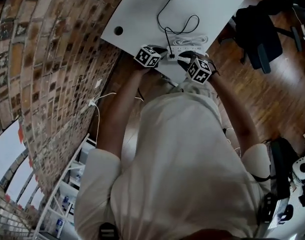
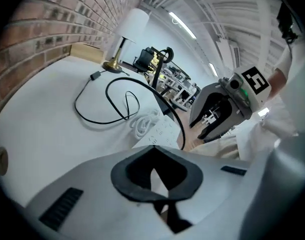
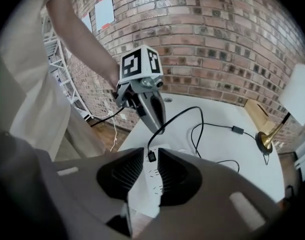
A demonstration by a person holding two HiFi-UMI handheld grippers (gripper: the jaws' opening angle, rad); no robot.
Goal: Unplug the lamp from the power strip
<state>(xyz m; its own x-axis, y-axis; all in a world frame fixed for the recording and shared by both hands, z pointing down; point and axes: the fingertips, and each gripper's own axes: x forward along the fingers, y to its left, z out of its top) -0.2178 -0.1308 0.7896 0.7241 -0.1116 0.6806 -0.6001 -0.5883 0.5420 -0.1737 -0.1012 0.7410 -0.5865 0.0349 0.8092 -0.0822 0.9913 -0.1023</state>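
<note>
The person wears a loose, creased, cream short-sleeved shirt (image 1: 182, 159). The left gripper (image 2: 155, 156) and right gripper (image 3: 151, 169) are grey moulded shells with black ribbed pads (image 3: 127, 176), each topped by a marker cube (image 3: 140, 61) of black-and-white squares.

We're in a loft-style lab or workshop office here: bare brick wall (image 1: 52, 59) on one side, wooden floor (image 1: 287, 84) underfoot, a white worktop (image 1: 142, 14) set against the brick. A black office chair (image 1: 260, 34) stands by, with white metal shelving (image 1: 67, 184) along the wall. Strip lights (image 2: 182, 26) hang under an open ceiling, with cluttered equipment (image 2: 170, 81) beyond.
</note>
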